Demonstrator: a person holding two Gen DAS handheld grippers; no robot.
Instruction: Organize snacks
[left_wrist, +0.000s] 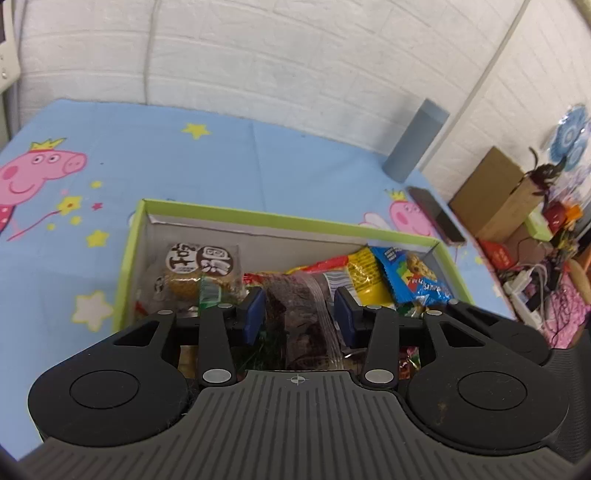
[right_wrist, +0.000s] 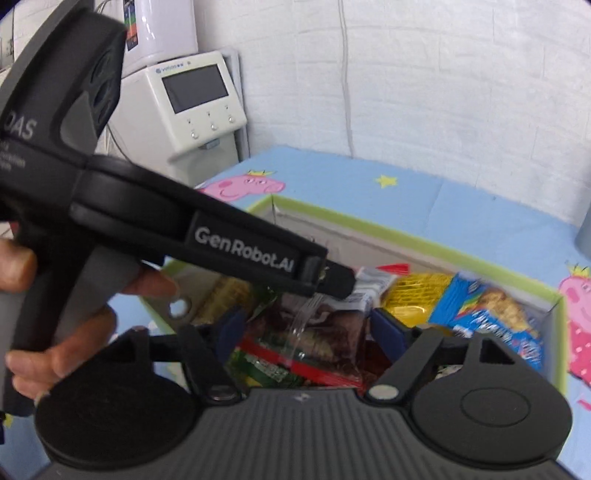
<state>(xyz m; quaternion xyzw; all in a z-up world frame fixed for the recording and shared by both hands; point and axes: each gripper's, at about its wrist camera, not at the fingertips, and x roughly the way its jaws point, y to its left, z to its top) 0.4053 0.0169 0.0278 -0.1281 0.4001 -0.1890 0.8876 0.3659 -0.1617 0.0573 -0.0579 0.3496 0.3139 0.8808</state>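
The left gripper (left_wrist: 300, 314) pinches a clear pack (left_wrist: 301, 317) of dark snack above the green box (left_wrist: 127, 258); the right gripper (right_wrist: 308, 328) stands wide, empty.

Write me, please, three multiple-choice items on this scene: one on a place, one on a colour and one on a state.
1. Where does the blue packet lie?
A. in the box
B. on the cloth
C. on the phone

2. What colour is the box's rim?
A. red
B. green
C. white

3. How is the right claw?
A. shut on a packet
B. shut on nothing
C. open

Answers: 1 A, the blue packet lies among the snacks inside the box's walls; 2 B, a green band runs along the box's top edge; 3 C, the right claw's jaws stand wide apart.
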